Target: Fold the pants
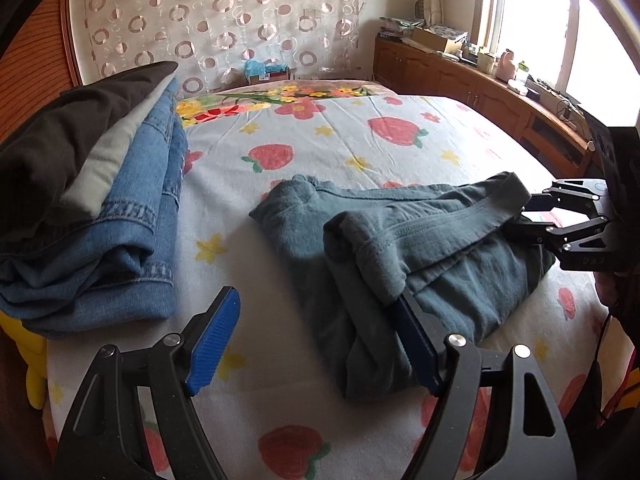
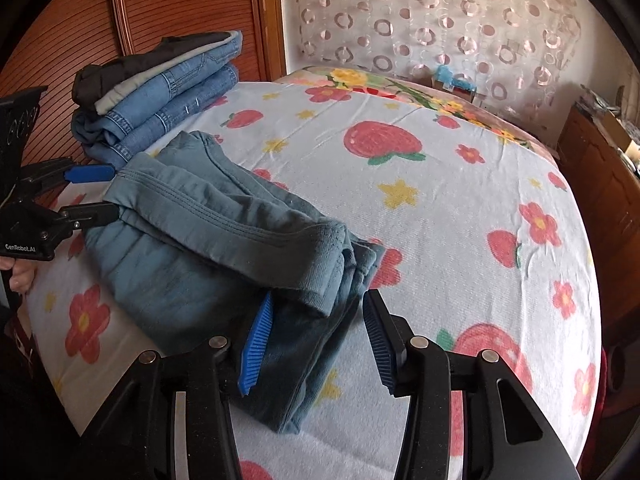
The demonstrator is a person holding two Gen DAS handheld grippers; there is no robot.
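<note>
Pants (image 1: pixel 420 240) teal, folded into thick bundle on strawberry sheet (image 1: pixel 320 140).

Windowsill clutter (image 1: pixel 516 70) too small

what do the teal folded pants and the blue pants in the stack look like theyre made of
Teal folded pants: soft knit, probably fleece or cotton jersey; matte, fuzzy nap at the cuff. Blue pants in the stack: denim, judging by the faded wash and stitched seams.

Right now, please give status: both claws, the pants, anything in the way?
Left claw open, right claw open, neither gripping. Teal pants folded on the bed, one at each end. Stack of folded clothes lies beside, apart.
</note>
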